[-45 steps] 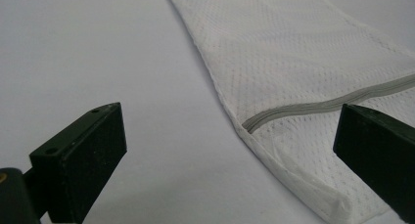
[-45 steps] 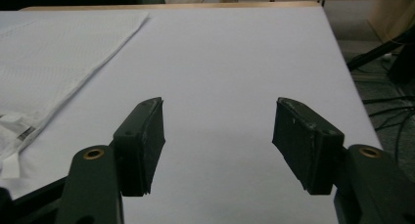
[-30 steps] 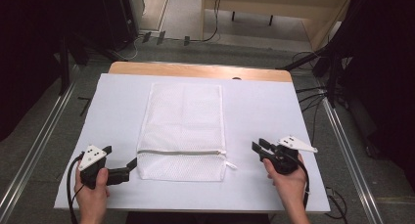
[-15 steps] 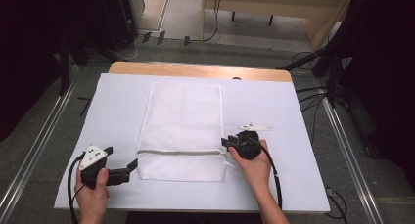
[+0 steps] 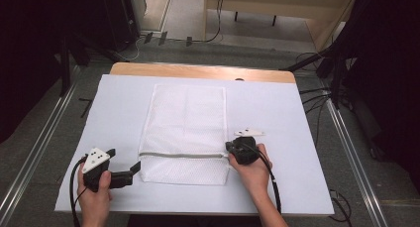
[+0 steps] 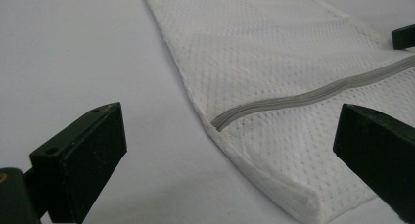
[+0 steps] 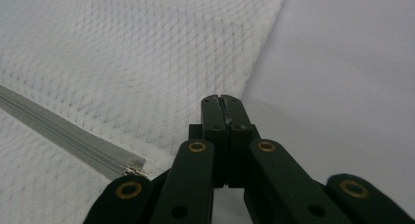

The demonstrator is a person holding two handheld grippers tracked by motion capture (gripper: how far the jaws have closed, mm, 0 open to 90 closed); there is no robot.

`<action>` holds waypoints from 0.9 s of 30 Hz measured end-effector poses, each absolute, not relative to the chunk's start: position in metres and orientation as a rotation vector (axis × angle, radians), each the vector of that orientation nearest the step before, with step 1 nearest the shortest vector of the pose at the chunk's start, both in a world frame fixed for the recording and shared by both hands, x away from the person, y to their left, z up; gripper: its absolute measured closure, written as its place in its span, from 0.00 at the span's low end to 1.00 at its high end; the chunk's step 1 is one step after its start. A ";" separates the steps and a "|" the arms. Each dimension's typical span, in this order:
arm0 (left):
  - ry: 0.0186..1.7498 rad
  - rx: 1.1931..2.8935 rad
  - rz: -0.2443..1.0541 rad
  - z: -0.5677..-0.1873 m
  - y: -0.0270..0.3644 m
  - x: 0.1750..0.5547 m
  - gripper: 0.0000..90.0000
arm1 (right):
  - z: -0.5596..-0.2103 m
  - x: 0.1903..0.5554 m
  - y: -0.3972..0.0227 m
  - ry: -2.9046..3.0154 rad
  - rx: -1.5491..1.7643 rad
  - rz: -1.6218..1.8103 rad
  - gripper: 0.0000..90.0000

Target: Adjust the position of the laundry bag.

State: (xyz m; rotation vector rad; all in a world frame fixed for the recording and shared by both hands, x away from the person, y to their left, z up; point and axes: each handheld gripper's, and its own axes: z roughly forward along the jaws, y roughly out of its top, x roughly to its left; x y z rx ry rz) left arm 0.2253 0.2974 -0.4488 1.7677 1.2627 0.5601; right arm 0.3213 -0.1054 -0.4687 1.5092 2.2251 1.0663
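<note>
Your right gripper [image 5: 230, 148] sat at the right end of the grey zipper [image 5: 181, 155], jaws pressed fully together; whether the pull tab was caught between them could not be told. If it was not, a draw along the seam would likely have slid off and left the white mesh bag [image 5: 185, 133] closed. Nothing pinned the bag, so it could have dragged across the table [image 5: 297, 123] instead. Your left gripper [image 5: 134, 167] waited, jaws wide apart, just beside the bag's near-left corner. The bag lay flat, zipped, and looked empty
</note>
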 end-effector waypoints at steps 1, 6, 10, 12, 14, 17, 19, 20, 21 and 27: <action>1.263 1.768 0.559 -0.449 0.298 0.226 0.00 | -0.468 0.320 -0.110 2.220 1.516 1.071 1.00; 1.261 1.734 0.502 -0.449 0.297 0.225 0.00 | -0.468 0.307 -0.136 2.191 1.541 1.096 1.00; 1.251 1.753 0.494 -0.450 0.291 0.224 0.00 | -0.469 0.296 -0.159 2.172 1.555 1.093 1.00; 1.245 1.757 0.491 -0.450 0.288 0.223 0.00 | -0.467 0.292 -0.168 2.164 1.569 1.103 1.00; 1.242 1.762 0.487 -0.450 0.285 0.223 0.00 | -0.464 0.288 -0.174 2.161 1.562 1.095 1.00; 1.237 1.773 0.489 -0.451 0.283 0.222 0.00 | -0.461 0.283 -0.183 2.150 1.555 1.090 1.00; 1.234 1.778 0.485 -0.451 0.282 0.222 0.00 | -0.462 0.281 -0.187 2.145 1.541 1.082 1.00; 1.231 1.779 0.482 -0.451 0.281 0.222 0.00 | -0.462 0.280 -0.189 2.140 1.535 1.082 1.00; 1.230 1.785 0.487 -0.451 0.280 0.222 0.00 | -0.463 0.280 -0.190 2.128 1.529 1.084 1.00; 1.216 1.801 0.483 -0.452 0.275 0.221 0.00 | -0.470 0.282 -0.194 2.125 1.532 1.129 0.92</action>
